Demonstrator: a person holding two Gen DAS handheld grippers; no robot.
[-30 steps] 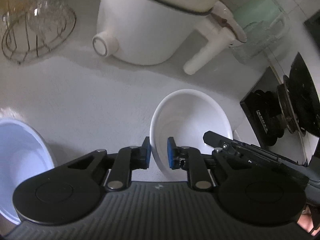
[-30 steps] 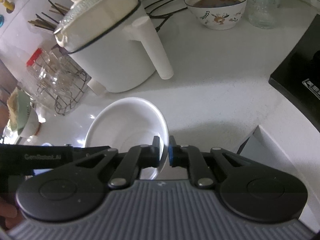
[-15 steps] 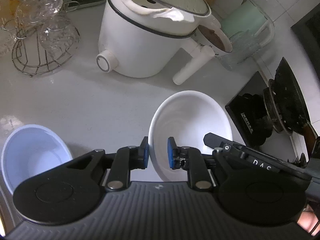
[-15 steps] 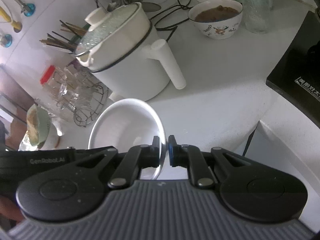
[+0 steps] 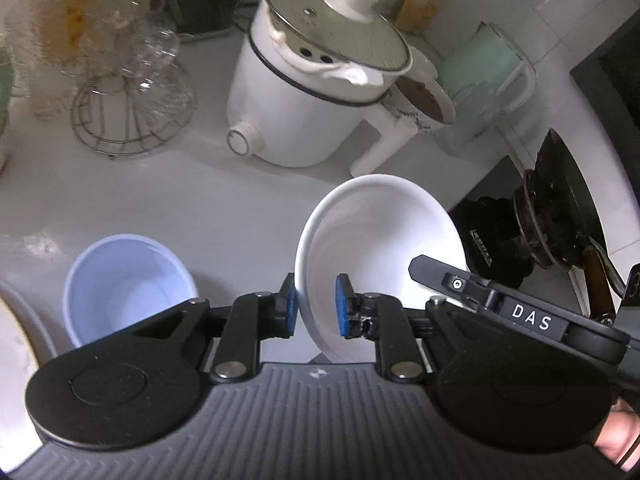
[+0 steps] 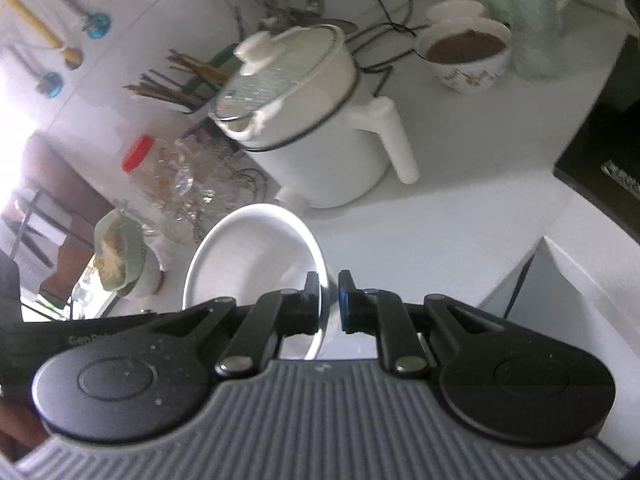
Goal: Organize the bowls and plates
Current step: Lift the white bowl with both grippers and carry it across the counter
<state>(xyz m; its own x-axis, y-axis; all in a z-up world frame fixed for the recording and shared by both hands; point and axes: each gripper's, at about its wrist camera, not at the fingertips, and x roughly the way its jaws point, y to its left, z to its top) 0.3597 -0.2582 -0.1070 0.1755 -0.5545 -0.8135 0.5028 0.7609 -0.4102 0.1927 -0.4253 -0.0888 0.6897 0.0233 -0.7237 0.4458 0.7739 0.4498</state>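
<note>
A white bowl [image 5: 380, 248] hangs tilted above the white counter, held by both grippers at opposite sides of its rim. My left gripper [image 5: 316, 308] is shut on the rim's left side, blue pads pressing inside and outside the wall. In the right wrist view the same white bowl [image 6: 256, 256] has its right rim pinched by my right gripper [image 6: 329, 304], which is shut on it. The right gripper's black body [image 5: 520, 316] shows beyond the bowl in the left wrist view. A pale blue bowl [image 5: 124, 276] stands on the counter to the lower left.
A white electric pot [image 5: 312, 92] with a lid and handle stands behind the bowl. Left of it is a wire rack of glasses [image 5: 132, 120]. A patterned bowl of brown food [image 6: 468, 56], a green jug [image 5: 480, 76] and a black stove [image 5: 552, 216] are to the right.
Both grippers have risen with the white bowl held between them, so the counter looks farther away. The pot's lid and the whole pale blue bowl have come into view.
</note>
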